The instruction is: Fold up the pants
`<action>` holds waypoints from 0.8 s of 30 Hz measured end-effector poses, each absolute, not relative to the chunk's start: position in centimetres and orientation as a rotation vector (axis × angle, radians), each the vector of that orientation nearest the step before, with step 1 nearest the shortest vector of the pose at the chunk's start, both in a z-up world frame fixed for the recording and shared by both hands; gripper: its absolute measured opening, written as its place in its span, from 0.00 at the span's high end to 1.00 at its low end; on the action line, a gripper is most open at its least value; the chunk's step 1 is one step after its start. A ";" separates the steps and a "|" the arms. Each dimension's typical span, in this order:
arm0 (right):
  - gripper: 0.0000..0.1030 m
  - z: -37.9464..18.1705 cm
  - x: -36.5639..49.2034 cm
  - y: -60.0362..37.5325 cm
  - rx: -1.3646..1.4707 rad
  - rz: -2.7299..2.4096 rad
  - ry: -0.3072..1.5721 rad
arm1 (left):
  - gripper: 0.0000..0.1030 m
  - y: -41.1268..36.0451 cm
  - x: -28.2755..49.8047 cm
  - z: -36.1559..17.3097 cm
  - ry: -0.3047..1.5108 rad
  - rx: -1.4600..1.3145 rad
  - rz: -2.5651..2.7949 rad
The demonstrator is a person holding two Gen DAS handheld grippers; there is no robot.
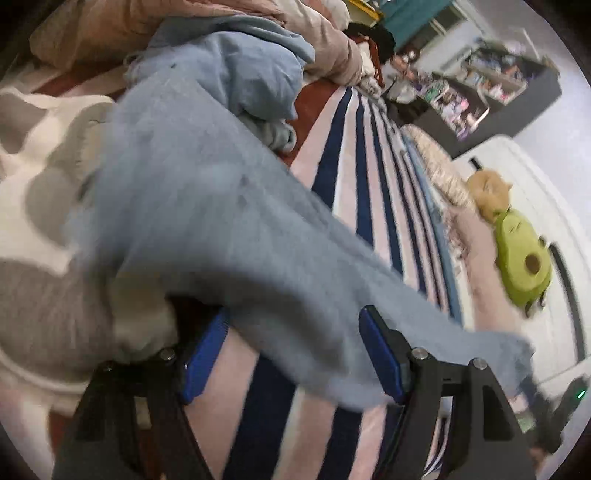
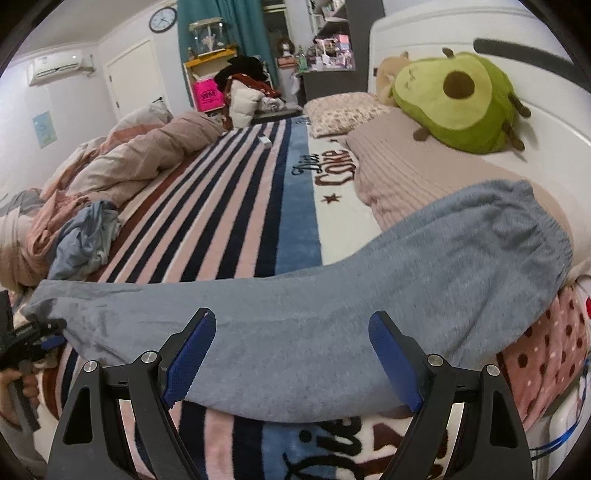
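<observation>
Grey-blue pants (image 2: 314,306) lie across the striped blanket (image 2: 221,206) on the bed, legs to the left, elastic waistband (image 2: 532,225) at the right over a pink pillow. My right gripper (image 2: 291,358) is open, its blue pads on either side of the pants' near edge. In the left wrist view the pants (image 1: 207,206) drape blurred over my left gripper (image 1: 291,354), which is open with cloth lying between and over the fingers (image 1: 384,358). The left gripper also shows in the right wrist view (image 2: 44,336) at the leg end.
A crumpled blue garment (image 2: 85,240) and a pink duvet (image 2: 122,162) lie at the left of the bed. An avocado plush (image 2: 458,99) sits by the white headboard (image 2: 443,22). A dotted pink blanket (image 2: 546,354) hangs at the right edge.
</observation>
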State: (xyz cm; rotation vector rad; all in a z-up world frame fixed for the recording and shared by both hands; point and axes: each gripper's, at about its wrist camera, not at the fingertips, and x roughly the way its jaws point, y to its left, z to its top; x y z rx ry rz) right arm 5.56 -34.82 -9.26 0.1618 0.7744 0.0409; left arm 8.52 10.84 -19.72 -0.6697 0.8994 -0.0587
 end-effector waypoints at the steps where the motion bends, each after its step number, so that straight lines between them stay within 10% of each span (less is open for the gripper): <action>1: 0.20 -9.5 5.6 -35.1 0.169 0.037 0.776 | 0.33 10.9 9.2 -19.7 0.887 -0.676 -0.050; 8: 0.20 -11.0 5.9 -37.2 0.245 -0.001 0.790 | 0.51 11.3 12.4 -18.8 0.795 -0.686 0.011; 14: 0.20 -11.1 5.5 -37.9 0.282 -0.008 0.783 | 0.91 11.9 13.4 -18.0 0.763 -0.666 0.059; 24: 0.20 -10.1 4.2 -39.1 0.316 0.004 0.727 | 0.93 4.5 12.5 -8.7 0.611 -0.342 -0.141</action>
